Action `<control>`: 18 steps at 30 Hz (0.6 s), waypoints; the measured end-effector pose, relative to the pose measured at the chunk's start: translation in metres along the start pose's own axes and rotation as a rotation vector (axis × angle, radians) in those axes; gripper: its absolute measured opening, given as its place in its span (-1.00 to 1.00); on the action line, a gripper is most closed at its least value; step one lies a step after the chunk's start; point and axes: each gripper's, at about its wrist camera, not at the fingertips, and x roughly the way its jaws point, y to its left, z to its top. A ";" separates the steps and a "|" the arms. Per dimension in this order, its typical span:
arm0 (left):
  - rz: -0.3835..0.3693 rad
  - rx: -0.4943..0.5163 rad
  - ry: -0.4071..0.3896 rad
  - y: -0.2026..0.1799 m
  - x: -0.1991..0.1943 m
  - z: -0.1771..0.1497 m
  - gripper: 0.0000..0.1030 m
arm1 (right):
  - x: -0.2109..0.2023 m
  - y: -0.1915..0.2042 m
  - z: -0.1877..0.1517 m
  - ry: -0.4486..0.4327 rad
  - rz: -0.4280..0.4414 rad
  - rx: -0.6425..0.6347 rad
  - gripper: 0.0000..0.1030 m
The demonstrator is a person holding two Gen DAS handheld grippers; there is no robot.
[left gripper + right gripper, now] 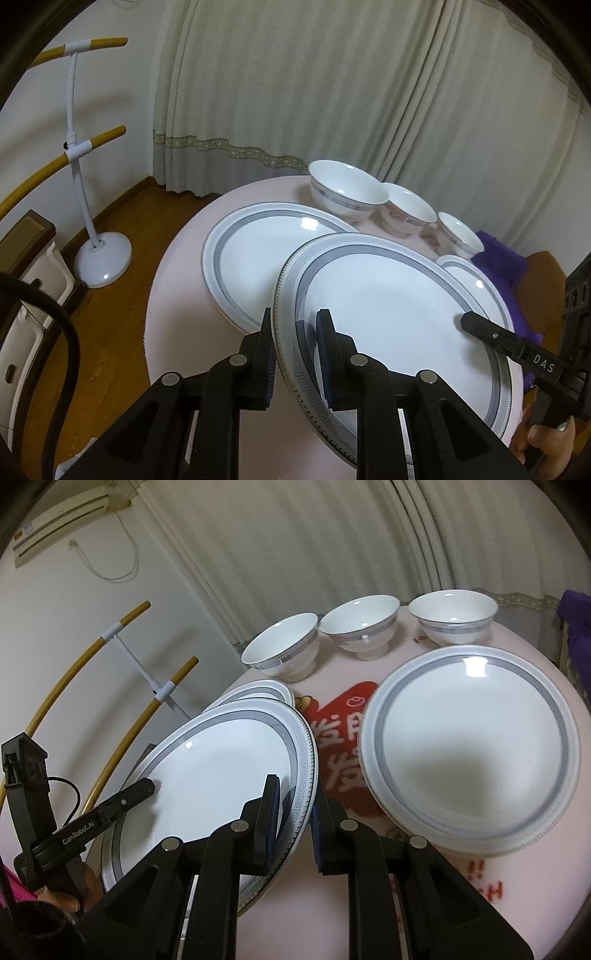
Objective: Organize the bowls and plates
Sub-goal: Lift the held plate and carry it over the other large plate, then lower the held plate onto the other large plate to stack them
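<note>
A large white plate with a grey key-pattern rim [388, 314] [221, 775] hangs tilted above the pink round table [177, 295]. My left gripper [295, 332] is shut on its left rim. My right gripper [295, 797] is shut on the opposite rim, and one of its fingers [480, 328] lies on the plate. A second grey-banded plate [258, 251] [258, 690] lies on the table, partly under the held one. A third plate [469, 749] [476, 277] lies to the right. Three white bowls [284, 646] [362, 627] [454, 616] stand in a row at the far edge.
A red printed patch [340, 746] marks the tabletop between the plates. A purple cloth [498, 258] lies on a chair past the table's right side. A white stand with a round base [103, 266] rises from the wooden floor on the left. Curtains hang behind.
</note>
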 end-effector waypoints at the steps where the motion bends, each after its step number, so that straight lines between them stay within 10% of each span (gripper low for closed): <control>1: 0.002 0.000 0.001 0.001 0.004 0.002 -0.69 | 0.004 0.001 0.002 0.001 0.000 -0.002 -0.70; 18: 0.015 0.001 0.009 0.032 0.065 0.035 -0.68 | 0.064 0.008 0.018 0.027 -0.008 -0.002 -0.69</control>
